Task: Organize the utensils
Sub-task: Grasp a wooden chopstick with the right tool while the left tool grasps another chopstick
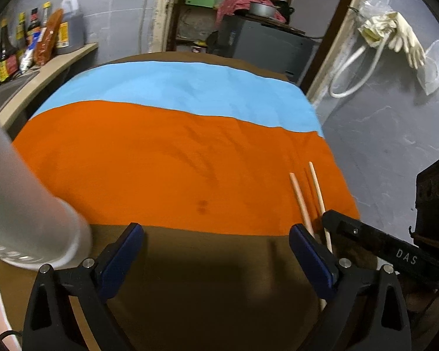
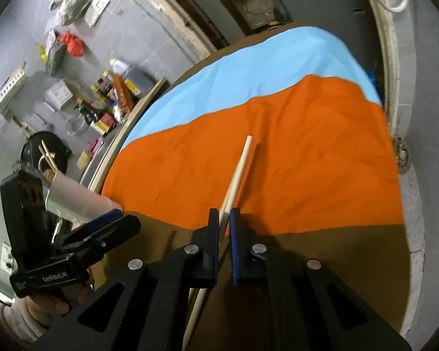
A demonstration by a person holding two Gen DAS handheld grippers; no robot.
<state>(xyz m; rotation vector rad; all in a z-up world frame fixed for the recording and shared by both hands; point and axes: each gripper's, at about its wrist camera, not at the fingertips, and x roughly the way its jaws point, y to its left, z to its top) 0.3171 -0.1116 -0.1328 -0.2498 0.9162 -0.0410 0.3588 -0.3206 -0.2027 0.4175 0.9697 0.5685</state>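
Two pale wooden chopsticks run between my right gripper's fingers, which are shut on them just above the table. In the left wrist view the chopsticks lie over the orange cloth, with the right gripper at their near ends. My left gripper is open and empty over the brown table edge. A white cylindrical holder stands at its left; it also shows in the right wrist view beside the left gripper.
The round brown table carries an orange cloth and a blue cloth. A shelf with sauce bottles stands at the left. A dark cabinet sits behind the table. Rubber gloves hang on the right wall.
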